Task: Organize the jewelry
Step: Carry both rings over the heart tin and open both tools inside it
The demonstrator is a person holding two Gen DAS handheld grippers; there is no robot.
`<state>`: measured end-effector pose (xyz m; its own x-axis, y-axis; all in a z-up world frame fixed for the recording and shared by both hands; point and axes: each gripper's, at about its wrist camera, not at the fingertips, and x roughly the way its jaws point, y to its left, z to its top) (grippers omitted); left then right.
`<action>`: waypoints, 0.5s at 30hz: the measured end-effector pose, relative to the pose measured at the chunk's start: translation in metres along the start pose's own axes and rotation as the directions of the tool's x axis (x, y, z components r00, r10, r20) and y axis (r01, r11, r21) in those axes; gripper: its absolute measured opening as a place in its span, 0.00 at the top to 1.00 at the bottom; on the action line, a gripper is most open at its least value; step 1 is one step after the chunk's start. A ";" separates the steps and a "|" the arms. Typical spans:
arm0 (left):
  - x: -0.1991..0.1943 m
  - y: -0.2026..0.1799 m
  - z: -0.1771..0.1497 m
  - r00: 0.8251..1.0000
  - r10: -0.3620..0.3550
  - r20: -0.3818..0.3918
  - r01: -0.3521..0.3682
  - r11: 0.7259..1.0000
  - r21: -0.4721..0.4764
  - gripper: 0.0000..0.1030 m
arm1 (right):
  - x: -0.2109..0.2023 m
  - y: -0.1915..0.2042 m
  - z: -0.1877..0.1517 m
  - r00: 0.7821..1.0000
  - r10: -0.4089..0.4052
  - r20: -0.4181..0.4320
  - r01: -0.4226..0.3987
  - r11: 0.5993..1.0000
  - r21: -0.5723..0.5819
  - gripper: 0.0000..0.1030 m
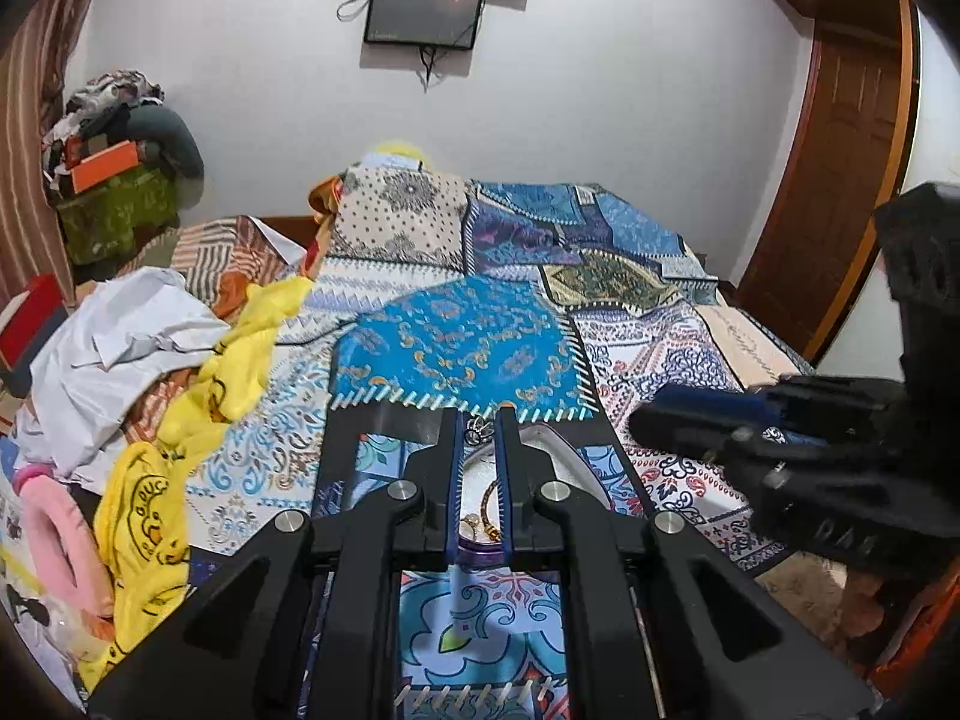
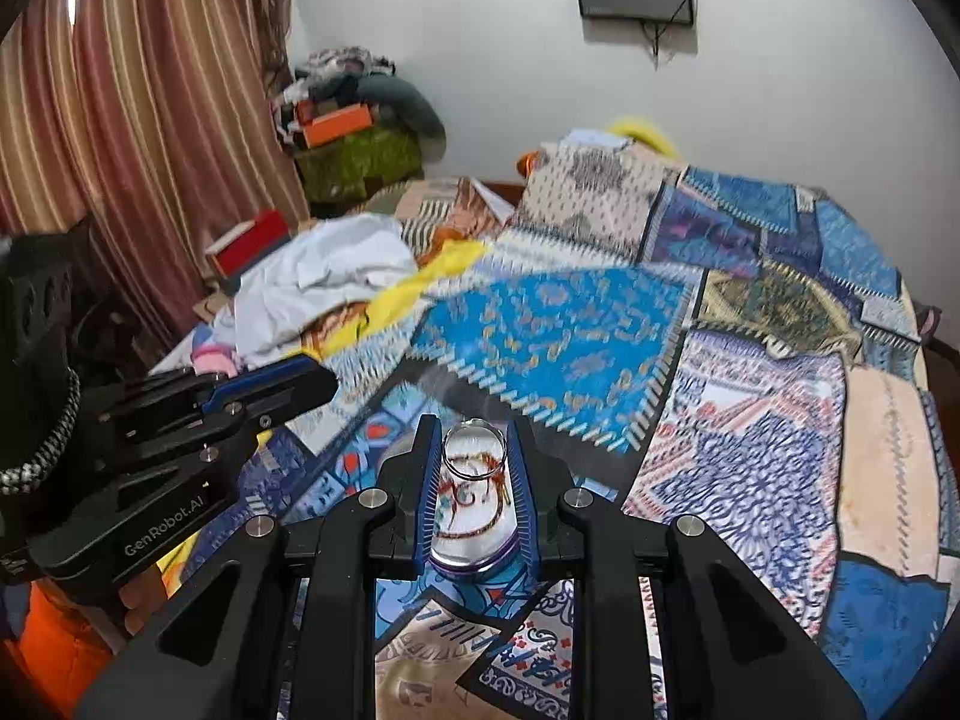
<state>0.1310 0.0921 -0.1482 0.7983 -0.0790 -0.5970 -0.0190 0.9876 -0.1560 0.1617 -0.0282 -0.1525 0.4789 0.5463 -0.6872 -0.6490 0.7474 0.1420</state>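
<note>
In the left wrist view my left gripper [image 1: 479, 414] is shut on a small silver piece [image 1: 478, 429], pinched at its fingertips. Under it, on the patchwork bedspread [image 1: 468, 342], lies a white dish with a purple rim [image 1: 558, 450], and gold jewelry [image 1: 480, 525] shows in it between the fingers. My right gripper [image 1: 636, 420] hovers to the right. In the right wrist view my right gripper [image 2: 474, 423] is shut on a silver ring [image 2: 459, 468] held across its blue pads. A purple-rimmed dish [image 2: 474, 567] with a reddish bead chain [image 2: 480, 531] shows below. My left gripper [image 2: 327, 381] is to the left.
A heap of white cloth [image 1: 120, 330], yellow cloth [image 1: 240, 360] and a pink ring-shaped item [image 1: 54, 516] covers the bed's left side. A striped curtain [image 2: 120, 120] hangs further left, and a wooden door [image 1: 840, 180] stands to the right. A screen [image 1: 423, 9] hangs on the far wall.
</note>
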 end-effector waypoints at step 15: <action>0.053 -0.007 -0.009 0.993 -0.031 -0.114 0.035 0.999 0.033 0.92 | 0.038 -0.006 -0.020 0.989 0.039 -0.145 -0.036 0.999 0.019 0.80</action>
<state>0.1677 0.0795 -0.1861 0.7250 -0.1243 -0.6774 0.0285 0.9881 -0.1509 0.1719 -0.0198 -0.1939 0.3626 0.5140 -0.7774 -0.6548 0.7341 0.1800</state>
